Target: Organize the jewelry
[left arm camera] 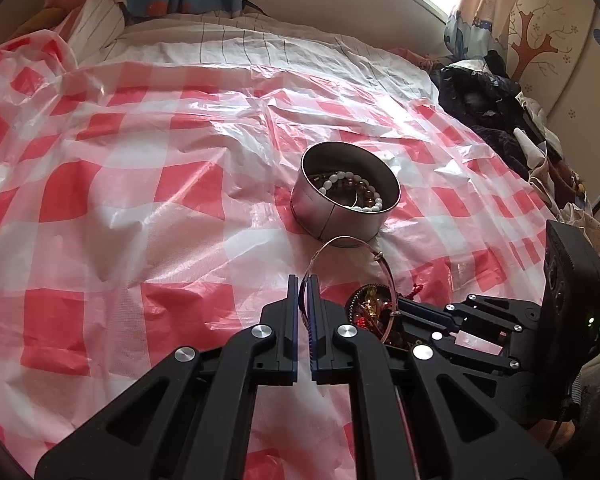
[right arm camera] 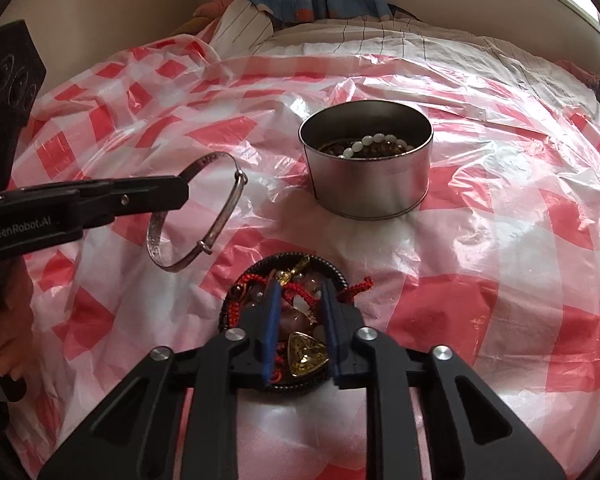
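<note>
Both wrist cameras looked steeply down, close over the checkered sheet point(left arm camera: 140, 200); both views shared the tin point(right arm camera: 366, 168) and bangle point(right arm camera: 196, 216).

We read only one text: "GenRobot.AI", pale lettering on black side of left gripper point(right arm camera: 182, 194) body, seen in right wrist view at left edge. We find no readable words or numbers on metal tin point(right arm camera: 366, 168), on red-checked plastic sheet point(right arm camera: 500, 240), or on patterned curtain point(left arm camera: 540, 40). Left wrist view gives us no legible text.
</note>
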`<state>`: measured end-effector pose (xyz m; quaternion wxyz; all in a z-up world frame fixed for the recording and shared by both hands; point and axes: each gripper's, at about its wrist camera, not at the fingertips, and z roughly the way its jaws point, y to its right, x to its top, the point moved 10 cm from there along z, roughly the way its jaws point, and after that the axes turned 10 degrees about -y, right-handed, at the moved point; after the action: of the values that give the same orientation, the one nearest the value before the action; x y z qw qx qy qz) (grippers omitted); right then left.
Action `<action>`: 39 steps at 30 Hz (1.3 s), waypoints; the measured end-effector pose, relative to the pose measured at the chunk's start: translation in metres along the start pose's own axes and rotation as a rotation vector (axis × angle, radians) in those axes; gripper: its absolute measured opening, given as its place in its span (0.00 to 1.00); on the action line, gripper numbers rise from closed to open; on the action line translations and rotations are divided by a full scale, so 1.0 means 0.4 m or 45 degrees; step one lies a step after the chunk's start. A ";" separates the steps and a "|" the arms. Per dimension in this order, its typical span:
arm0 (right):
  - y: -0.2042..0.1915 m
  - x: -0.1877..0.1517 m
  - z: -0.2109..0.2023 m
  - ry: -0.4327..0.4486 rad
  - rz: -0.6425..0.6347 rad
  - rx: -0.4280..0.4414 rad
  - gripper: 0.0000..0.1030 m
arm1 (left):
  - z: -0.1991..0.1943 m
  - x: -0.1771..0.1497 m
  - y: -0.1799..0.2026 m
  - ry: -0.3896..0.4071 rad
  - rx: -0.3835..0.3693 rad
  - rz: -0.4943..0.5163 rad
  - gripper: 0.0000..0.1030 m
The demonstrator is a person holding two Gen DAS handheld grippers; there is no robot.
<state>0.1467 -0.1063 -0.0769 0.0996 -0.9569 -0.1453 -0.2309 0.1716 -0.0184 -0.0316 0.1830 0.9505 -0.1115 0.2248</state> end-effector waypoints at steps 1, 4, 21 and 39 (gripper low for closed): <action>0.004 0.000 -0.008 0.007 0.011 0.004 0.10 | 0.000 0.000 -0.001 0.001 0.001 -0.001 0.04; 0.014 -0.002 -0.045 0.042 0.063 0.067 0.09 | 0.001 -0.001 0.000 -0.002 0.004 0.004 0.04; 0.099 0.036 -0.212 0.249 0.412 0.679 0.04 | 0.019 -0.007 0.010 -0.024 0.020 0.036 0.04; 0.038 0.067 -0.358 0.487 0.221 0.817 0.04 | 0.034 -0.015 0.020 -0.050 0.026 0.061 0.05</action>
<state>0.1154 -0.1514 0.0590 0.4386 -0.8254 -0.1073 -0.3389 0.1693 -0.0302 -0.0434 0.1657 0.9537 -0.1355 0.2115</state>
